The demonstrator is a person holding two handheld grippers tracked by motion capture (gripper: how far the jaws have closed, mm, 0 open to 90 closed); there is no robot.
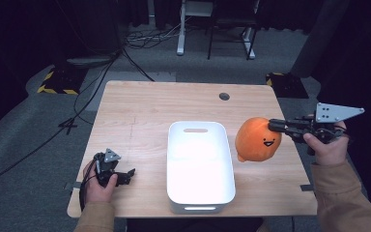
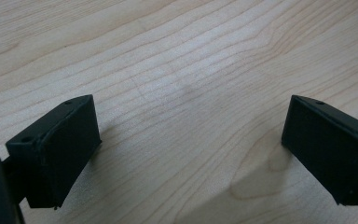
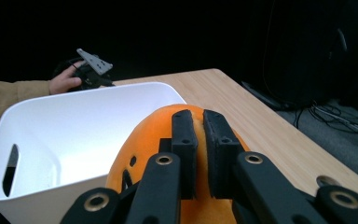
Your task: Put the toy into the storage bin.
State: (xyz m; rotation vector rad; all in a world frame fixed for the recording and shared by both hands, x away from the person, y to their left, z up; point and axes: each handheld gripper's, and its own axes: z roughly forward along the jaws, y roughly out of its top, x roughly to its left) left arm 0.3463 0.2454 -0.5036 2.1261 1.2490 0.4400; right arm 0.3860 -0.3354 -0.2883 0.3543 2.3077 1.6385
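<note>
Right claw (image 1: 273, 126) is clamped on the top of the orange plush toy (image 1: 256, 140), smiling face and all, holding it up off the bench (image 1: 140, 111) near the right edge, just beside the white plastic bin (image 1: 200, 166); the bin sits mid-bench toward the near edge; left claw (image 1: 128, 175) rests by the near-left corner, jaws wide apart over bare wood.

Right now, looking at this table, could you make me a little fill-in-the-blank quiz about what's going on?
1. The right gripper is pinching a round plush toy whose colour is ____.
2. The white plastic bin on the wooden table is ____ inside.
3. The left gripper has its jaws ____, nothing between them.

Missing words: orange; empty; open
</note>
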